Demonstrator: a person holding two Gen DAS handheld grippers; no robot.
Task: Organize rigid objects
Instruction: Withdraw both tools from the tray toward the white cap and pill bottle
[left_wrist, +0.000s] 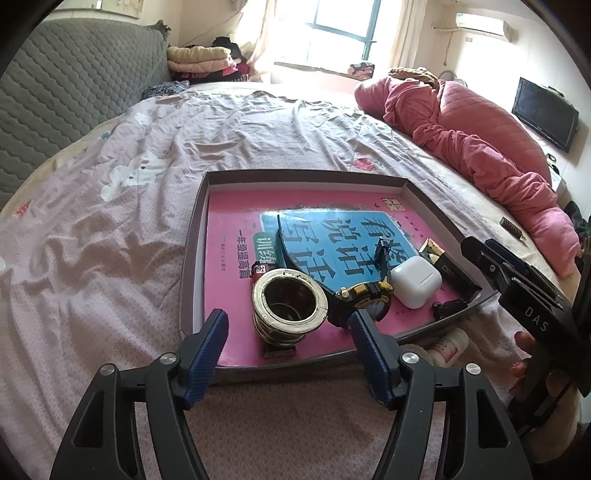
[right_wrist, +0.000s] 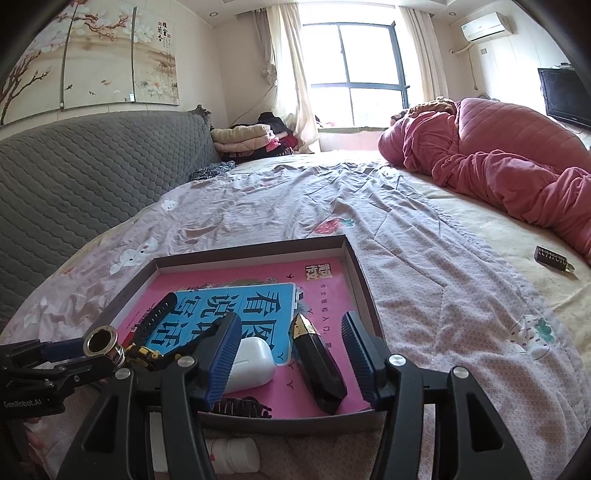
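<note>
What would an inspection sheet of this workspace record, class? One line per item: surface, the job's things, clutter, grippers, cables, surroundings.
Surface: wrinkled bedsheet.
Job's things: shallow box holds a pink book, metal ring, watch, white case, black bar, hair clip.
Clutter: pill bottle and small dark tag outside the box.
Grippers: left gripper open, empty; right gripper open over the black bar.
Cables: nothing seen.
Surroundings: pink quilt, window.

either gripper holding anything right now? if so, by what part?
Nothing is held. The left gripper stands open with the metal ring fitting loose in the tray beyond its fingertips. The right gripper is open too, around the black box without pressing it.
</note>
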